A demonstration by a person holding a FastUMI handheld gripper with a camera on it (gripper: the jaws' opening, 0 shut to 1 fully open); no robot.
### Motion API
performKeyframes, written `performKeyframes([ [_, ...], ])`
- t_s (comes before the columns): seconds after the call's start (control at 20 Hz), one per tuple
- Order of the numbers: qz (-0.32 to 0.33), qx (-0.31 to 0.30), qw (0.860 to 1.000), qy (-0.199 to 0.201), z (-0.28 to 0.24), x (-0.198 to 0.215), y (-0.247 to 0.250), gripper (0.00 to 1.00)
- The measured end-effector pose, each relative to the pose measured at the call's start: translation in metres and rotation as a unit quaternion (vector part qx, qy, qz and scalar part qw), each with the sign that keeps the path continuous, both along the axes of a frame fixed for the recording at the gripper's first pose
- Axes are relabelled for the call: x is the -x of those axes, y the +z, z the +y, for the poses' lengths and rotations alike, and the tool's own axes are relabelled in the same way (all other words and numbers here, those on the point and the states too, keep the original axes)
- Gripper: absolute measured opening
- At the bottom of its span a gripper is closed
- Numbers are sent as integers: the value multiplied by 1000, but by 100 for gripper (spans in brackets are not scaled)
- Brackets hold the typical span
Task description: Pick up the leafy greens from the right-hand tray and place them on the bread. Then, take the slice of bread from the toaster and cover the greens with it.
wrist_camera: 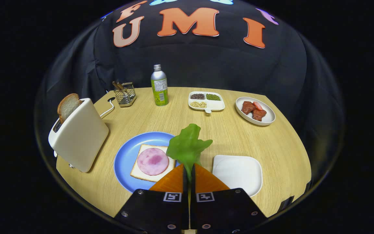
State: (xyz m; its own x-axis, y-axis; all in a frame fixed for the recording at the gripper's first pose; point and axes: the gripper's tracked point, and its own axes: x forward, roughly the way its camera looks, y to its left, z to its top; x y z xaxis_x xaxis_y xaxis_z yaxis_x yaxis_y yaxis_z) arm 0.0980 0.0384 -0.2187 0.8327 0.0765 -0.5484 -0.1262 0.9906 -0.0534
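My gripper point(187, 167) is shut on the leafy greens point(187, 146), which stick up from between the orange fingers point(170, 183) above the table. Just left of the fingers lies a slice of bread point(143, 174) topped with a round pink ham slice point(152, 161), on a blue plate point(125, 156). To the right of the fingers sits the white tray point(237, 172), bare. Farther left a white toaster point(80, 136) holds a slice of bread point(67, 105) poking out of its slot.
Beyond the greens stand a green bottle point(159, 86), a wire basket point(125, 94), a white divided dish point(206, 101) of beans and a white plate point(255, 111) with meat pieces. The round wooden table point(239, 139) ends close behind the toaster and tray.
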Motion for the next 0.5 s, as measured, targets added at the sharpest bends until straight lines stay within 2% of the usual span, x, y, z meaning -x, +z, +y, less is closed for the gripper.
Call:
performKeyframes([
  [0.5,20,0,999,42,59,-9,-16,3],
])
